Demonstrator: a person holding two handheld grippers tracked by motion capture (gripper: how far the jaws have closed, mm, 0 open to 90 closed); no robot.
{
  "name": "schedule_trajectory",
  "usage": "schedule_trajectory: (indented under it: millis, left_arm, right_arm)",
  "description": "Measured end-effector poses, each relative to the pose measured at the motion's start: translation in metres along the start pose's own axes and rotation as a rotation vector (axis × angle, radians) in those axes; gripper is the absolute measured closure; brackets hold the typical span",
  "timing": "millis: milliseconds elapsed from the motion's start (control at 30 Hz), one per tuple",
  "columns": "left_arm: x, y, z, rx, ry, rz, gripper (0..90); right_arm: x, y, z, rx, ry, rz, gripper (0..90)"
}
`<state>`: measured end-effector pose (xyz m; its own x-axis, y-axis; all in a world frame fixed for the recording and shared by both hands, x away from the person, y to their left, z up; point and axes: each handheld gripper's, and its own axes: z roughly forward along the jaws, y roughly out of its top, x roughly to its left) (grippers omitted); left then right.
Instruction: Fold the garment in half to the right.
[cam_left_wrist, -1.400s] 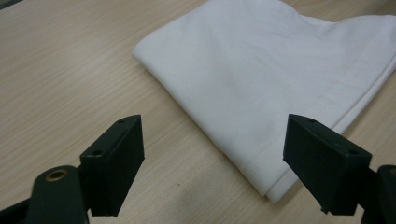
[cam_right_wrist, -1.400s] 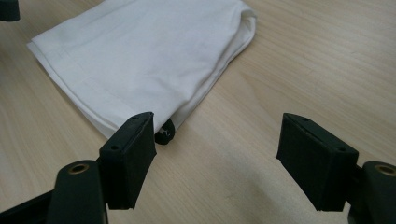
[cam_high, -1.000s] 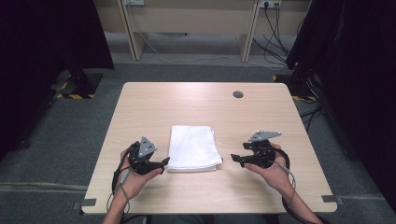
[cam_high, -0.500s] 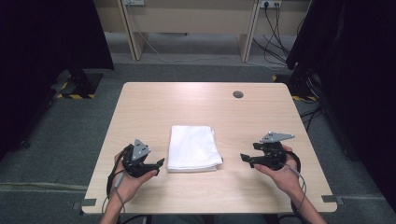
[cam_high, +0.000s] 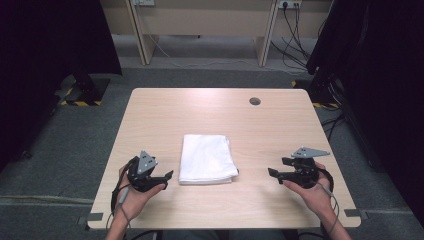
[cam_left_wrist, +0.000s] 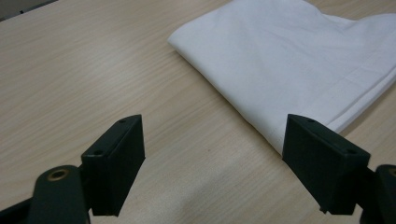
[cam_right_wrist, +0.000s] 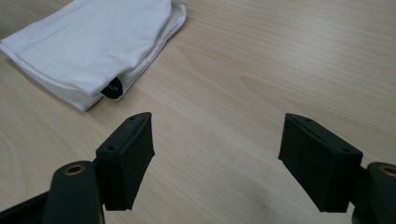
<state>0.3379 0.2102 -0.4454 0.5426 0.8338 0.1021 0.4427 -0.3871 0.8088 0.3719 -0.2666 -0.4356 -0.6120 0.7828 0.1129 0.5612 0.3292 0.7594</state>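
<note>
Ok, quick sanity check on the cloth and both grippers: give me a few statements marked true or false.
1. The folded white cloth lies flat on the table. True.
2. The left gripper is shut on the cloth. False: its fingers stand open over bare wood, beside the cloth.
3. The right gripper is open and holds nothing. True.
4. The cloth is red. False: it is white.
5. A small black tag pokes out of the cloth's folds. True.
</note>
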Motion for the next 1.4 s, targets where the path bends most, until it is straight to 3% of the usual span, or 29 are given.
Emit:
schedule_trajectory:
  millis: [467, 1400]
  left_arm:
    - [0.006, -0.009, -0.008, -0.023, 0.021, -0.036, 20.3]
    - [0.02, -0.026, -0.01, -0.012, 0.056, -0.07, 20.3]
  right_arm:
    - [-0.012, -0.013, -0.009, -0.012, -0.03, 0.038, 26.1]
    - [-0.037, -0.041, -0.023, -0.02, -0.091, 0.107, 25.7]
